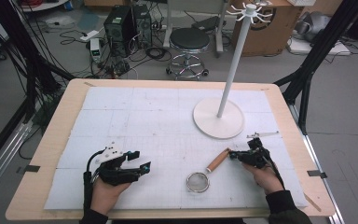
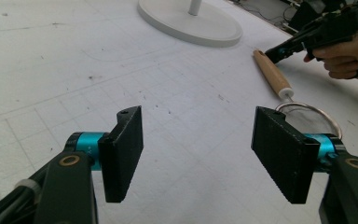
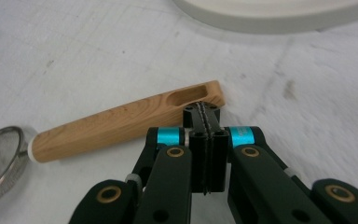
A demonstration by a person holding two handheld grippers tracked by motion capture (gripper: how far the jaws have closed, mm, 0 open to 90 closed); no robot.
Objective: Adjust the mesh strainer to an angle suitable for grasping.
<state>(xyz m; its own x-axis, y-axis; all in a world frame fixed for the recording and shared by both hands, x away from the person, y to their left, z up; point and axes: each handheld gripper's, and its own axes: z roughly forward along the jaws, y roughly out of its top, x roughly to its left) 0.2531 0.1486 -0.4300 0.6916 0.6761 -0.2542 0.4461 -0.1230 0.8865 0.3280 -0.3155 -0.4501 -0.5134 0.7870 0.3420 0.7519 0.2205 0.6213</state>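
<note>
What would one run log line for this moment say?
left gripper: open, idle | right gripper: shut, tips at strainer handle end | strainer: flat on mat, not held | rack: behind

A small strainer (image 1: 206, 173) lies flat on the white mat: round metal mesh ring, pale wooden handle with a slot at its far end.

Strainer (image 1: 198, 181) of shiny metal mesh, smooth matt wooden handle (image 3: 121, 120); stand base (image 2: 191, 21) smooth white, matt.

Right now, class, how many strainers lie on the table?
1. The strainer lies on the white mat, its mesh ring toward the person and its wooden handle pointing at the right tool, near the stand's base.
</note>
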